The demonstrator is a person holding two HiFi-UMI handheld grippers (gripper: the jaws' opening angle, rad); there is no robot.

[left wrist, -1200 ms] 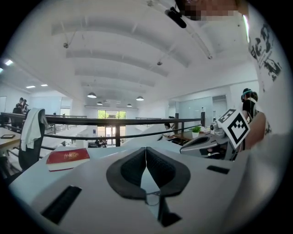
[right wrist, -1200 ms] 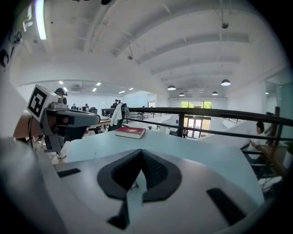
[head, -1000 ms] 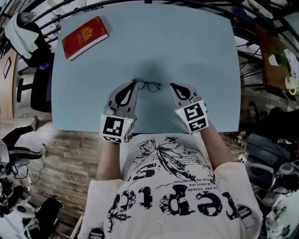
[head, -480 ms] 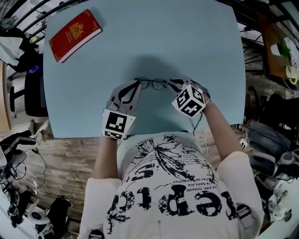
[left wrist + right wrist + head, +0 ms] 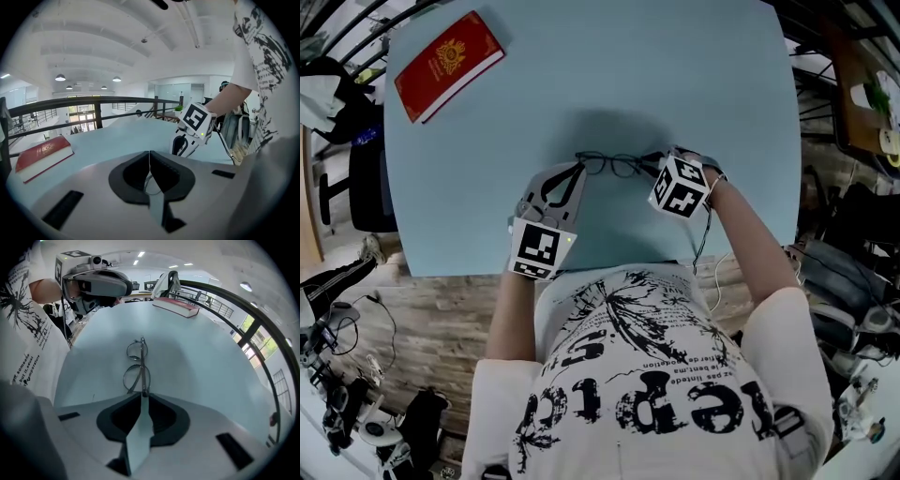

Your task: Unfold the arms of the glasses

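Thin, round-lensed glasses (image 5: pixel 614 166) sit near the middle of a pale blue table (image 5: pixel 703 84), a little toward its 6 o'clock edge, between 2 hand-held grippers. The left gripper (image 5: pixel 577 170), at the frame's 9 o'clock end, has its jaws closed on that end; its own view shows only a fine curve of wire below the meeting tips. The right gripper (image 5: pixel 653 169), at the 3 o'clock end and pointing steeply down, has just been opening its jaws. They now stand slightly apart with the near end of the frame at their mouth and no sign of the pads pressing on it. A red book (image 5: pixel 447 64) lies well apart at the table's 10 o'clock corner. The glasses look light, springy and easily bent, with lenses that would scratch. The safer holds are probably the rim's outer end beside the hinge for steadying and the tip half of an arm for swinging it out, with a soft squeeze that follows the hinge's arc. Whether either arm is unfolded yet is hard to judge. The right gripper view shows the frame end-on, with the arms merging into 1 dark line across the 2 lenses, and in the head view the wire is too small. Nor is it clear whether the frame rests on the table or hangs just above it, and the right gripper's marker cube covers its jaws from overhead.
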